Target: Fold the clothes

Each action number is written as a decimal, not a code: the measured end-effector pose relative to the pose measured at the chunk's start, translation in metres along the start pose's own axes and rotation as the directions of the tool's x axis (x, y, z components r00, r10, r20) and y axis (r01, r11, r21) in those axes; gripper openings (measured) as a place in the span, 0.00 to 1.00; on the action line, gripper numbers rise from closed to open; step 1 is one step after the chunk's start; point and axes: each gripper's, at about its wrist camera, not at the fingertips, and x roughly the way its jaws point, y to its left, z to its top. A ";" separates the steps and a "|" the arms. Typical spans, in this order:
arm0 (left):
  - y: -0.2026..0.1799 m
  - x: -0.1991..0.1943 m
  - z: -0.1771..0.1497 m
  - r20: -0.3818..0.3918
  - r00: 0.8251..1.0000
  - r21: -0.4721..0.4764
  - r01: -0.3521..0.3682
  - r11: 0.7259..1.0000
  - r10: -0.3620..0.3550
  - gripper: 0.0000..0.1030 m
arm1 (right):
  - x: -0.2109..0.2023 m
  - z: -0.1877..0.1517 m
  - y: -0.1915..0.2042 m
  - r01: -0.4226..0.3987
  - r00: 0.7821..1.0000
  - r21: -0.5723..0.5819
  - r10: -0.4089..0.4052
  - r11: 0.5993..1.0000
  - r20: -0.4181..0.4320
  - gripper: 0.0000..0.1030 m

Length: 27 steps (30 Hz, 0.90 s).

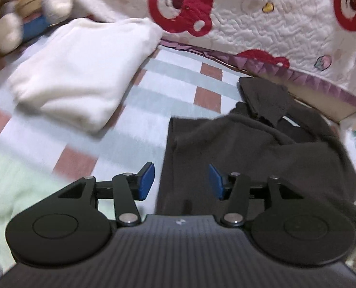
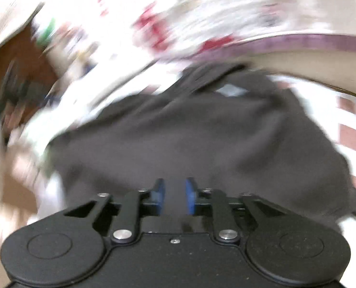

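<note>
Dark grey-brown garment (image 1: 261,148), soft matte knit, lay rumpled on checked bedsheet (image 1: 178,76), a flap bunched at far edge. Left gripper (image 1: 181,182) hovered over near hem, blue pads wide apart, empty. Right gripper (image 2: 174,196) narrowly parted above same cloth; grasp indeterminate through blur. Beyond: folded cream fleece (image 1: 82,72), quilted bear-print blanket (image 1: 261,16), plush toy (image 1: 26,7).

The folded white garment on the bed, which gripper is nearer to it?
Left. The folded white garment lies ahead and to the left of the left gripper, which is open at the dark garment's edge. The right gripper faces only dark cloth; no white garment shows there.
</note>
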 end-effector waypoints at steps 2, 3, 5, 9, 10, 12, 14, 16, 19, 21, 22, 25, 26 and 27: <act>-0.006 0.026 0.016 -0.005 1.000 0.043 0.003 0.999 -0.003 0.48 | 0.002 0.018 -0.012 0.013 0.999 0.061 -0.016 0.998 0.041 0.32; -0.009 0.039 0.024 -0.008 1.000 0.065 0.004 0.998 -0.004 0.48 | 0.003 0.026 -0.018 0.019 0.998 0.091 -0.024 0.996 0.062 0.32; -0.015 0.066 0.040 -0.013 1.000 0.108 0.007 0.994 -0.006 0.48 | 0.005 0.044 -0.030 0.028 0.994 0.152 -0.044 0.988 0.101 0.32; -0.022 0.114 0.067 -0.019 0.999 0.157 0.037 0.987 -0.035 0.52 | 0.027 0.094 -0.026 0.153 0.983 0.068 -0.159 0.986 0.092 0.38; -0.018 0.118 0.064 -0.007 0.997 0.125 0.071 0.990 -0.071 0.53 | 0.038 0.106 -0.021 0.197 0.978 0.007 -0.197 0.980 0.071 0.39; -0.010 0.125 0.052 0.019 0.994 0.098 0.106 0.989 -0.109 0.55 | 0.058 0.123 -0.018 0.252 0.968 -0.075 -0.250 0.965 0.038 0.44; -0.005 0.132 0.036 0.019 0.996 0.130 0.086 0.988 -0.090 0.55 | 0.078 0.132 -0.024 0.262 0.965 -0.039 -0.263 0.964 -0.008 0.44; -0.003 0.137 0.026 0.007 0.999 0.210 0.035 0.977 -0.037 0.55 | 0.094 0.136 -0.040 0.241 0.969 0.065 -0.237 0.968 -0.065 0.44; 0.005 0.139 0.027 0.003 0.998 0.219 0.059 0.974 -0.061 0.55 | 0.114 0.127 -0.060 0.199 0.978 0.208 -0.181 0.958 -0.100 0.44; 0.013 0.140 0.034 0.021 0.991 0.140 0.131 0.981 -0.135 0.56 | 0.121 0.118 -0.069 0.181 0.982 0.283 -0.158 0.942 -0.101 0.44; 0.017 0.141 0.036 0.027 0.986 0.109 0.164 0.980 -0.167 0.56 | 0.124 0.113 -0.074 0.172 0.984 0.321 -0.147 0.931 -0.101 0.44; 0.022 0.146 0.039 0.030 0.969 0.049 0.244 0.969 -0.245 0.57 | 0.135 0.099 -0.089 0.144 0.989 0.429 -0.112 0.892 -0.098 0.45; 0.021 0.149 0.040 0.025 0.965 0.048 0.260 0.964 -0.261 0.57 | 0.138 0.095 -0.094 0.134 0.990 0.464 -0.101 0.876 -0.096 0.45; 0.020 0.151 0.040 0.017 0.961 0.046 0.274 0.961 -0.275 0.58 | 0.142 0.092 -0.100 0.118 0.992 0.506 -0.083 0.854 -0.090 0.45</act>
